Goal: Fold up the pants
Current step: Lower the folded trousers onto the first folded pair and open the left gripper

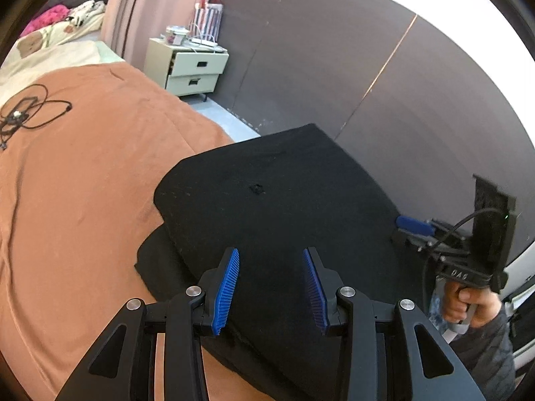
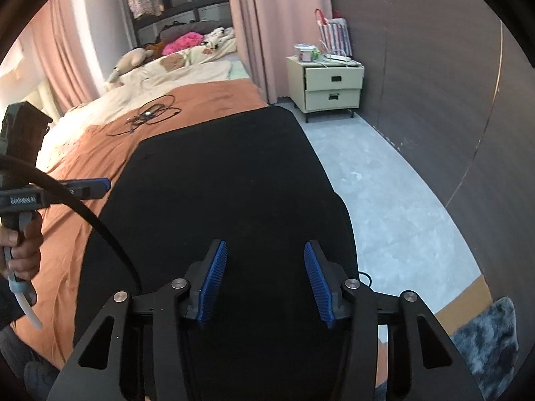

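The black pants (image 1: 274, 200) lie folded in layers on the orange bedspread (image 1: 83, 183), near the bed's right edge. In the right wrist view the pants (image 2: 227, 183) stretch away from me along the bed edge. My left gripper (image 1: 271, 254) is open and empty, hovering just above the near part of the pants. My right gripper (image 2: 265, 247) is open and empty above the pants' near end. The right gripper also shows in the left wrist view (image 1: 414, 224) at the pants' right side. The left gripper shows in the right wrist view (image 2: 90, 187) over the bedspread.
A tangled black cable (image 2: 147, 115) lies on the bedspread farther up. A cream nightstand (image 2: 329, 88) with clutter stands past the bed by a dark wall. Grey floor (image 2: 384, 193) runs right of the bed. Pillows and soft toys (image 2: 187, 43) sit at the head.
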